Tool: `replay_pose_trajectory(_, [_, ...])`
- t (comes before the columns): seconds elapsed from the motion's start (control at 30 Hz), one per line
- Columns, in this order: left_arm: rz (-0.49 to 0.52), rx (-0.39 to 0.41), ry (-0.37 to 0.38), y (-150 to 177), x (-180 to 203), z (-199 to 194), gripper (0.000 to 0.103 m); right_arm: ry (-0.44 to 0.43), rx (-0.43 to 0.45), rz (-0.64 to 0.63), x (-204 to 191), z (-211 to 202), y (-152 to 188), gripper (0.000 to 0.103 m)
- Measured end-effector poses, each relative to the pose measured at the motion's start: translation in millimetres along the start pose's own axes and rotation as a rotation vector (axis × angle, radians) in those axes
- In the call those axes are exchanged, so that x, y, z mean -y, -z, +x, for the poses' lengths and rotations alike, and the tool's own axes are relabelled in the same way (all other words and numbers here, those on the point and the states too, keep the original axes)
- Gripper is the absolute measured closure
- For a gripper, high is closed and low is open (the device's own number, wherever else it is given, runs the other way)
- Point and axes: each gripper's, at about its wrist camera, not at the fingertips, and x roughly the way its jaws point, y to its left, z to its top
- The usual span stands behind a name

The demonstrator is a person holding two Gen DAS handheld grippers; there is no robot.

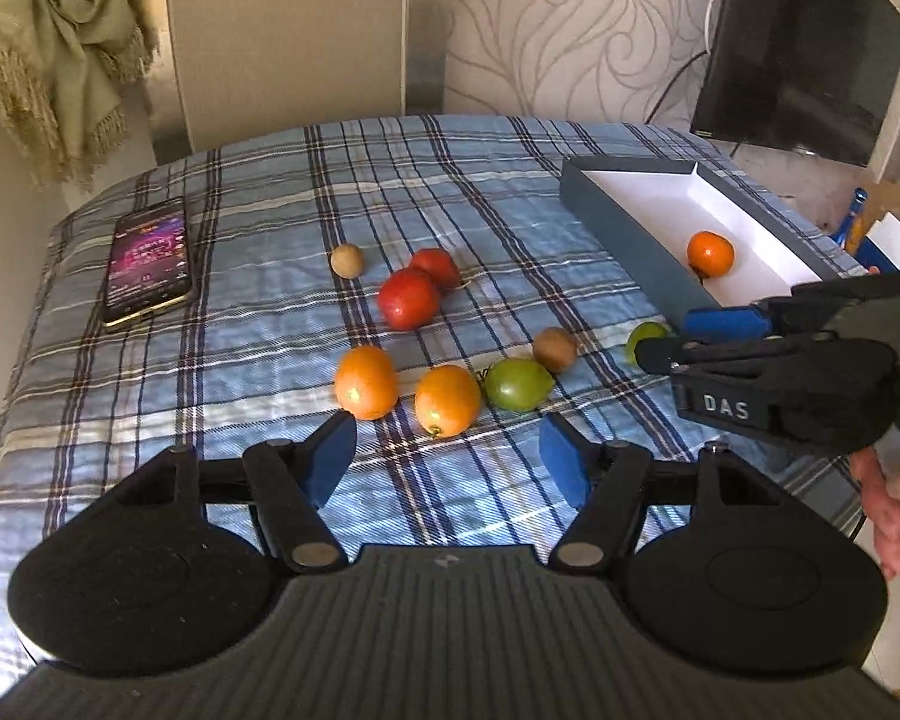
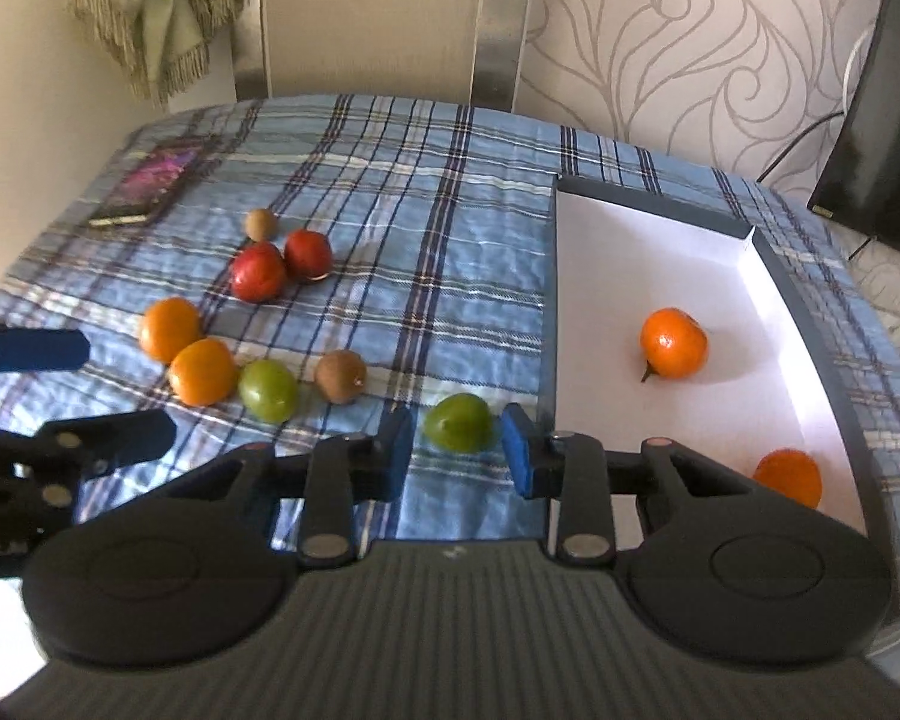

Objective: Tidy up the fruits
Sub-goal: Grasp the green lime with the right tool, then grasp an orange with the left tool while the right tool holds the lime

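Note:
Loose fruits lie on the plaid tablecloth: two red ones (image 1: 411, 294), two orange ones (image 1: 366, 382) (image 1: 447, 400), a green one (image 1: 517, 384), two brown kiwis (image 1: 555, 349) (image 1: 347, 260). My left gripper (image 1: 447, 459) is open and empty, just in front of the orange pair. My right gripper (image 2: 457, 450) is open with its pads either side of a second green fruit (image 2: 459, 423), next to the grey box (image 2: 810, 324). The box holds two orange fruits (image 2: 673, 342) (image 2: 789, 477).
A phone (image 1: 147, 258) lies at the table's far left. A dark TV screen (image 1: 810, 42) stands behind the box. A curtain (image 1: 48, 48) hangs at the back left. The table drops off at the left and right edges.

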Motion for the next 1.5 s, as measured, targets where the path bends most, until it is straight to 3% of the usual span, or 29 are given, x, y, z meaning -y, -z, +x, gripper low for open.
replay_pose_trajectory(0.13, [0.002, -0.008, 0.029, 1, -9, 5, 0.031, 0.033, -0.038, -0.027, -10, 9, -1, 0.074])
replay_pose_trajectory(0.43, [0.037, -0.021, 0.104, 3, -17, 12, 0.031, 0.148, -0.062, -0.092, -24, 25, -6, 0.074])
replay_pose_trajectory(0.6, [0.049, -0.029, 0.138, 3, -18, 19, 0.036, 0.161, -0.056, -0.111, -27, 23, -4, 0.075])
replay_pose_trajectory(0.8, [0.042, -0.039, 0.135, 3, -20, 35, 0.041, 0.103, -0.059, -0.037, -19, 5, -5, 0.074])
replay_pose_trajectory(0.9, [0.035, -0.05, 0.136, 4, -20, 44, 0.049, 0.043, -0.062, 0.029, -12, -9, -7, 0.075])
replay_pose_trajectory(1.0, [0.033, -0.041, 0.13, 4, -18, 48, 0.049, -0.012, -0.061, 0.092, -5, -21, -9, 0.075])
replay_pose_trajectory(1.17, [0.017, -0.031, 0.115, 0, -15, 54, 0.054, -0.047, -0.027, 0.093, -4, -42, -13, 0.075])
replay_pose_trajectory(1.33, [0.001, -0.017, 0.078, -1, -13, 58, 0.068, -0.091, 0.001, 0.086, -3, -59, -17, 0.075])
replay_pose_trajectory(1.5, [-0.019, -0.017, 0.048, 0, -10, 55, 0.068, -0.112, 0.015, 0.096, 5, -70, -13, 0.075])
